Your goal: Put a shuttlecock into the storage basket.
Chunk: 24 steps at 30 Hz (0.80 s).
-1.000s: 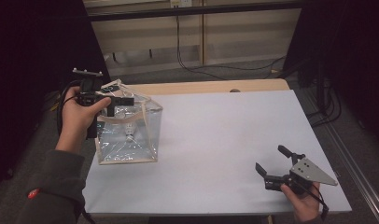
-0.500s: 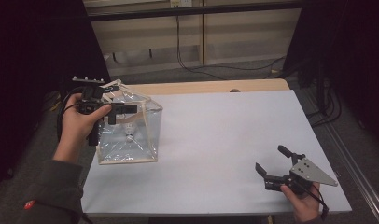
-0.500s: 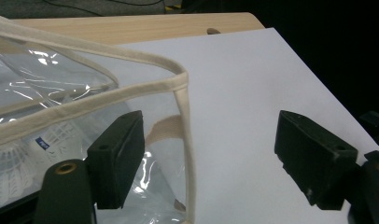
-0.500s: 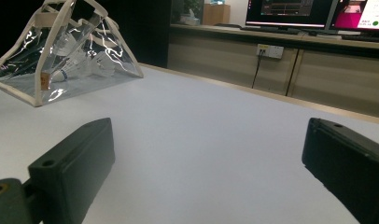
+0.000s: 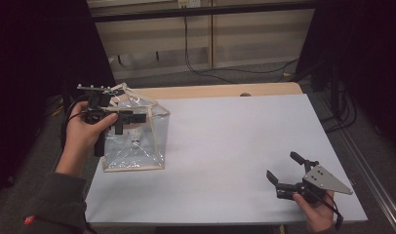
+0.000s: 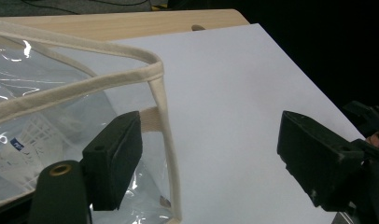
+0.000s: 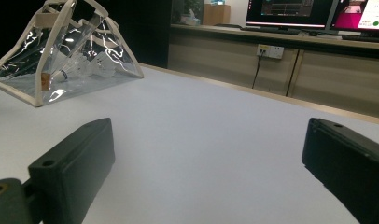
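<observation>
A clear plastic bag (image 5: pixel 137 148) with cream trim stands at the table's left, with white shuttlecocks (image 7: pixel 99 63) inside. A hand holds my left gripper (image 5: pixel 131 121) over the bag's top edge. Its jaws have just been opening. In the left gripper view, the left gripper (image 6: pixel 215 163) is open, and the bag's trimmed corner seam (image 6: pixel 165 121) runs up beside one jaw, no pad pressing on it. My right gripper (image 5: pixel 285 167) rests low near the table's front right corner. In its own view, the right gripper (image 7: pixel 211 172) is open over bare table, far from the bag (image 7: pixel 61 51).
The white table top (image 5: pixel 235 141) has a wooden strip (image 5: pixel 210 91) along its far edge. Beyond it are low cabinets with cables (image 5: pixel 225 68), and monitors (image 7: pixel 290 11) on a counter. Dark floor borders both sides.
The left hand and its gripper have shifted a little lower in the picture along the bag's top, and its jaws stand slightly wider. The right gripper has kept still.
</observation>
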Available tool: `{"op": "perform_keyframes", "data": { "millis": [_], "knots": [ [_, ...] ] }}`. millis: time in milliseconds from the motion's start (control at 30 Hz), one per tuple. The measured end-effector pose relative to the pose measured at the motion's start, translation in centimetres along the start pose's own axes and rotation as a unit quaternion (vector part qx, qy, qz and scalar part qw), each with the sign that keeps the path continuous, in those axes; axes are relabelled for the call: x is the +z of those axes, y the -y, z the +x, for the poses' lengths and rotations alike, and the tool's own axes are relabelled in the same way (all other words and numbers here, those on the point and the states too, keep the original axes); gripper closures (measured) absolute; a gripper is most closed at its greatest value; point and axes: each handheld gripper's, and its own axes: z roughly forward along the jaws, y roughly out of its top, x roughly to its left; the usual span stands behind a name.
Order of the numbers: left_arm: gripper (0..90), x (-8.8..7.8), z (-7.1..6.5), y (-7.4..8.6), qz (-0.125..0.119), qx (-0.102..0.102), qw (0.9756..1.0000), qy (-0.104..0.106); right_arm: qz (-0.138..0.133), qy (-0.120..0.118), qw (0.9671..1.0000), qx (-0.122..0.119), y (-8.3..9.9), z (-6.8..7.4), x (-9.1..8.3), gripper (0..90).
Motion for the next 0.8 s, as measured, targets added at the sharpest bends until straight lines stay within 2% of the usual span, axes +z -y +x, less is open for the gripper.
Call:
{"op": "perform_keyframes", "data": {
  "millis": [800],
  "knots": [
    [18.9,0.8,-0.7,1.3,0.008,0.021,0.9994,0.026,-0.001,0.0,1.0,0.0,0.0,0.0,0.0,2.4]
  ]
}}
